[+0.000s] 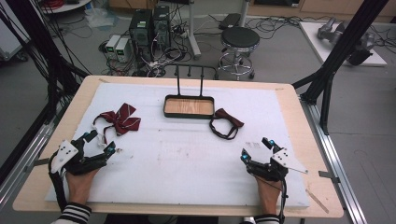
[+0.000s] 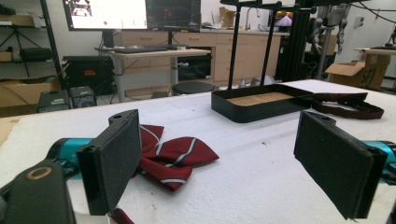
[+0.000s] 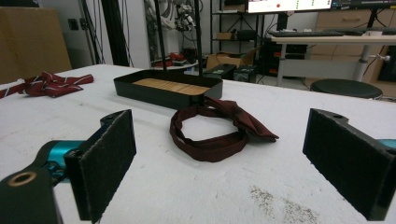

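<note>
Both grippers (image 1: 98,142) (image 1: 254,148) spread, empty. Striped bow tie (image 1: 122,117) and plain one (image 1: 227,122): soft, light, floppy; best pinched at centre knot.

Tabletop (image 1: 56,186): tray (image 1: 188,114) at far centre. Striped bow tie (image 1: 122,119) left of tray. Plain bow tie (image 1: 226,124) just right of tray.
</note>
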Demonstrator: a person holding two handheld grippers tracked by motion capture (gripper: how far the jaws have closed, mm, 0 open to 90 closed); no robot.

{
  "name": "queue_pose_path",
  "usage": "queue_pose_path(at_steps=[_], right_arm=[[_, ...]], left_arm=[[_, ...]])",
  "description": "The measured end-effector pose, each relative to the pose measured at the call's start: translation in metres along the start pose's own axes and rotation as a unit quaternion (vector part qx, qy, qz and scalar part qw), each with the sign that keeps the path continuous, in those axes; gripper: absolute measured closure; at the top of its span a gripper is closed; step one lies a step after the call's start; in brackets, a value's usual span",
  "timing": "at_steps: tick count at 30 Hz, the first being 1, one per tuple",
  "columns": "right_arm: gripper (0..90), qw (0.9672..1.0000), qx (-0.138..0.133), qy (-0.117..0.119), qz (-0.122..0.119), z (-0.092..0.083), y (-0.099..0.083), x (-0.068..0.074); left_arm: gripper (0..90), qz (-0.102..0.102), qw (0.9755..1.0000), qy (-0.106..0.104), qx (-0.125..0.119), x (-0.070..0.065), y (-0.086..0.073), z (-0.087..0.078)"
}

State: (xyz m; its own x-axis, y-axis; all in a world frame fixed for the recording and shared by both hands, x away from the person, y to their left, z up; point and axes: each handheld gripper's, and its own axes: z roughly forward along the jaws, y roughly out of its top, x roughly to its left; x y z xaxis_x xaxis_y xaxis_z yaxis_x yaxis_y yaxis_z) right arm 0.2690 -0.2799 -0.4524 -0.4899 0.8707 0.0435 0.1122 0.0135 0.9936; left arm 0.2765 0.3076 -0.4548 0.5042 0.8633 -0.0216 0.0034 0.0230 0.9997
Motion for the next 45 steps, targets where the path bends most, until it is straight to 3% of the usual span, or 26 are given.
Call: queue_pose_path(at_steps=[8, 25, 30, 40, 45], right_arm=[[8.6, 0.9999, -0.003, -0.002, 0.013, 0.0, 0.0, -0.002], [8.6, 1.0, -0.003, -0.003, 0.006, 0.0, 0.0, -0.001], [8.6, 1.0, 0.0, -0.002, 0.0, 0.0, 0.0, 0.0], [8.6, 1.0, -0.005, -0.002, 0.002, -0.001, 0.0, 0.0], [8.6, 1.0, -0.006, -0.003, 0.001, -0.001, 0.0, 0.0]], left_arm=[[15.5, -0.001, 1.0, 0.002, 0.0, 0.0, 0.0, 0.0], [13.7, 0.001, 1.0, 0.002, 0.005, 0.0, 0.0, 0.001], [13.6, -0.011, 0.9998, 0.003, 0.013, 0.002, 0.001, 0.003], [13.6, -0.005, 0.9987, 0.007, 0.051, 0.011, 0.015, 0.01], [13.5, 0.021, 0.9947, -0.003, 0.101, 0.021, 0.034, 0.024]])
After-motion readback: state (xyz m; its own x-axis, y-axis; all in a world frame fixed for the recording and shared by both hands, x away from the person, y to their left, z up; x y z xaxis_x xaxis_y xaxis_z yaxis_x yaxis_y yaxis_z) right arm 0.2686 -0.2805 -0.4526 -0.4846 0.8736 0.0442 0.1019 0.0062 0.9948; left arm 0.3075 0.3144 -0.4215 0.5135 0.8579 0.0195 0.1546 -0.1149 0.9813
